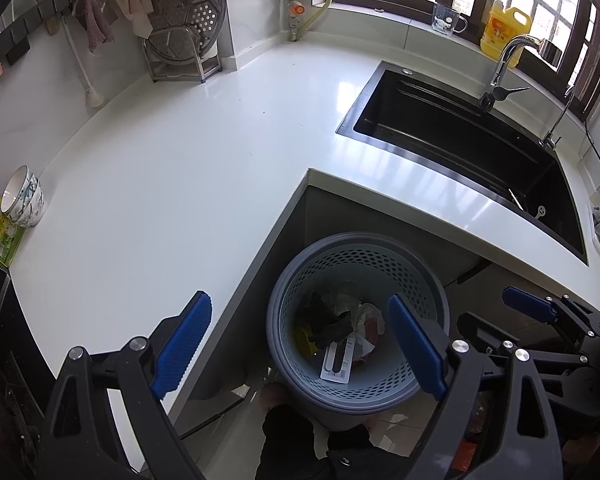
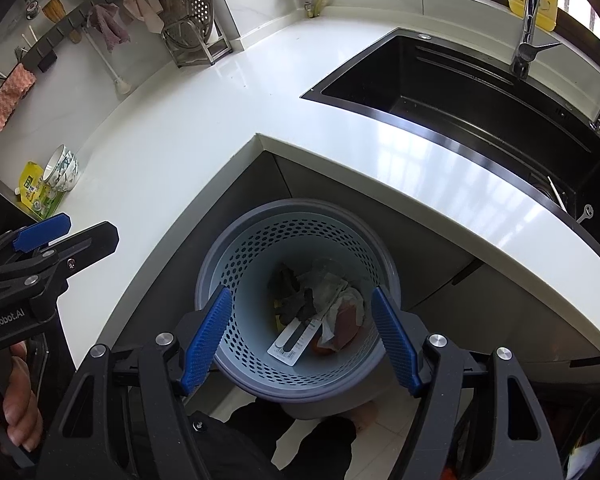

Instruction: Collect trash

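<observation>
Right wrist view: my right gripper [image 2: 300, 340] hangs over the bin [image 2: 220, 276], fingers wide apart, empty, as does my left gripper [image 1: 300, 344]. Trash [image 2: 320, 312] lies inside; worktop [image 1: 180, 160] looks cleared, so collecting seems finished.

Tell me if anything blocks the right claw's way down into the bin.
Nothing visible does. The right claw hangs open over the bin, whose mouth is uncovered, with trash at the bottom. The counter edge lies beyond the rim, and the left claw is off to the side.
</observation>
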